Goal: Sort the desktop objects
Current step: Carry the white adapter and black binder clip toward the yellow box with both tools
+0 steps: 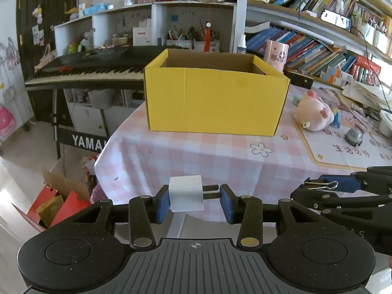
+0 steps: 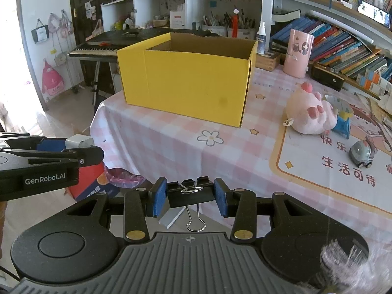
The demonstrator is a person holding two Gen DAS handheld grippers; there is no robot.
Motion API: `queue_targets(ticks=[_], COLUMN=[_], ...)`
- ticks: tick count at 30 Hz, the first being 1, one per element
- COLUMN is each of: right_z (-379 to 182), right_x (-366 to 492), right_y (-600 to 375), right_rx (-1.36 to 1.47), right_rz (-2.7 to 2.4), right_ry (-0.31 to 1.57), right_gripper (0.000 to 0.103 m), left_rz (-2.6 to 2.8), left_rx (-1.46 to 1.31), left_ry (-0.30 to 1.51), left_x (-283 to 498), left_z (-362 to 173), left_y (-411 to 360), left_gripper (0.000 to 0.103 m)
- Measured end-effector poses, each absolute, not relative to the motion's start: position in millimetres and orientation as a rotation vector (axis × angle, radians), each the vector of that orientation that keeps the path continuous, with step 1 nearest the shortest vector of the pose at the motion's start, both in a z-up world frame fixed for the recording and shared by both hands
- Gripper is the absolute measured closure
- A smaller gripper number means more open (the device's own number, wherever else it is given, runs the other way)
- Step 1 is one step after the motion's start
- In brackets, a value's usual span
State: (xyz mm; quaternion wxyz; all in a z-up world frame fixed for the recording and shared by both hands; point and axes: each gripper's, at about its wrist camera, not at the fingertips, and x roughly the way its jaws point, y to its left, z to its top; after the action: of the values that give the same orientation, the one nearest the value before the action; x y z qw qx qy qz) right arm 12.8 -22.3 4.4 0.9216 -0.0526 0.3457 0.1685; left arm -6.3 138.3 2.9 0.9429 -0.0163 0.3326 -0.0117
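My left gripper [image 1: 194, 199] is shut on a white plug adapter [image 1: 186, 196], held above the near edge of the table with its prongs pointing right. My right gripper [image 2: 190, 196] is shut on a black binder clip [image 2: 190, 193] whose wire handles hang down. An open yellow cardboard box [image 1: 215, 100] stands ahead on the pink checked tablecloth [image 1: 196, 156]; it also shows in the right wrist view [image 2: 186, 83]. The right gripper shows at the right edge of the left wrist view [image 1: 316, 188], and the left gripper at the left of the right wrist view [image 2: 80, 149].
A pink plush pig [image 2: 311, 112] and a small grey toy car [image 2: 361, 153] lie on a printed mat [image 2: 343, 171] right of the box. A pink cup [image 2: 297, 52] stands behind. A keyboard [image 1: 85, 69] and shelves stand beyond the table; boxes [image 1: 61, 203] sit on the floor at left.
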Motion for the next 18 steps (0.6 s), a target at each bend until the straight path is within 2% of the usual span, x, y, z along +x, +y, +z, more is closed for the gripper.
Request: queue_targets(ticks=[18], right_z=[7.3], right_x=[14.9], right_y=[-14.0], right_rx=[-0.118], right_rz=[0.349], right_ry=[0.708], right_gripper=[0.064], left_rz=[-0.023], left_rx=[-0.03], left_ry=[0.665], left_x=[-1.8], left_z=[6.5], left_y=[143.3], left_gripper=[0.062])
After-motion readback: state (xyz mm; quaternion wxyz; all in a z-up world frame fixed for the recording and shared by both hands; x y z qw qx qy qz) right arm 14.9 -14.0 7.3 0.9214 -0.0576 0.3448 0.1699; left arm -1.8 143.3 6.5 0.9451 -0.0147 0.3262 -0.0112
